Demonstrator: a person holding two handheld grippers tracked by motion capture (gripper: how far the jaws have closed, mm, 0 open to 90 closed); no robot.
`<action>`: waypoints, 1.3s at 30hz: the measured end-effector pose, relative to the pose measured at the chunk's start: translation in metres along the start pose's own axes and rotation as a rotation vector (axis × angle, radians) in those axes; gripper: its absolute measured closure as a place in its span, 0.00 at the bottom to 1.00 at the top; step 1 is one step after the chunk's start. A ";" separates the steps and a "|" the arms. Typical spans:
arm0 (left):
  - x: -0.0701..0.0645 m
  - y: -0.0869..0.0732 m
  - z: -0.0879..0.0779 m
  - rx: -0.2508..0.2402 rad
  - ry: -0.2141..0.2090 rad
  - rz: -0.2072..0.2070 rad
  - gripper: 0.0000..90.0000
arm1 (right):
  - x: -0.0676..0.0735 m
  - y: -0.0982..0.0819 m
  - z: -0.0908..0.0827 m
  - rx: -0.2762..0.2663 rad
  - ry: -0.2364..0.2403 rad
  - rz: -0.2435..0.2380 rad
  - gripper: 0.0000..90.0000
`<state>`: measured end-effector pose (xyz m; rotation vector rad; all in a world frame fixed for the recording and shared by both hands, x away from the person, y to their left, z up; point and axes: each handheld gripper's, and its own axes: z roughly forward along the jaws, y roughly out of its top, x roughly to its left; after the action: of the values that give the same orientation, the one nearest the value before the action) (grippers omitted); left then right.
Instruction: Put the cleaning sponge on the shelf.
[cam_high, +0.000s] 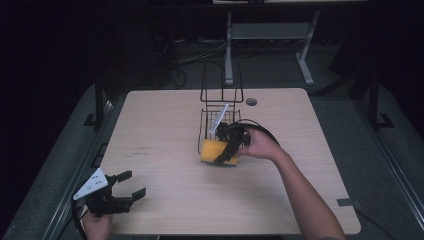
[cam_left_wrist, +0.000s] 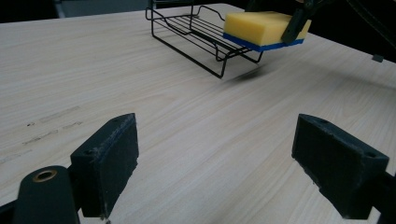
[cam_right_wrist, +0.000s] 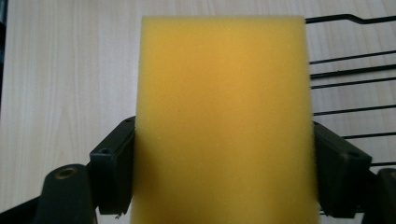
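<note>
Room around my rig is pretty much dark, just a grey floor (cam_high: 345, 125) showing on both sides, and behind the far edge there's a pale metal frame (cam_high: 265, 35) with two legs and some loose cables on the ground near it.

The surface (cam_high: 165, 130) itself is light wood grain with rounded corners, and there's a small round grommet (cam_high: 251, 101) close to the far edge, a bit right of centre. A couple of faint dark scuffs sit on the left half.

Black wire rack (cam_high: 220, 107) stands around the middle, nearer the far edge, with its tall loops at the back and the low open tray part facing me.

Sponge (cam_right_wrist: 224, 121) is yellow on top with a blue underside; in the left gripper view it's held just off the near end of the rack, above the wood. My right gripper (cam_high: 227, 150) has it, jaws clenched on the two long sides, and you can see the foam squeezed flush against both pads in the right gripper view.

Left gripper (cam_high: 127, 187) is down at the near left corner, jaws released and spread wide with bare wood between them, well apart from the rack.
</note>
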<state>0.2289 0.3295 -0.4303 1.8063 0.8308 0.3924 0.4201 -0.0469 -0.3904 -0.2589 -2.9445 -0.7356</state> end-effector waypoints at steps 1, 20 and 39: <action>0.000 0.000 0.000 0.002 0.000 0.000 0.16 | -0.001 0.000 0.001 0.003 0.000 0.003 0.24; 0.001 -0.001 -0.001 -0.001 0.004 -0.005 0.16 | -0.026 0.011 0.002 0.032 0.012 0.025 0.24; 0.000 -0.001 -0.002 -0.002 0.005 0.000 0.16 | -0.054 0.006 0.003 0.049 -0.014 0.074 0.24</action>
<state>0.2275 0.3309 -0.4300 1.8040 0.8336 0.3971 0.4735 -0.0482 -0.3971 -0.3684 -2.9429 -0.6538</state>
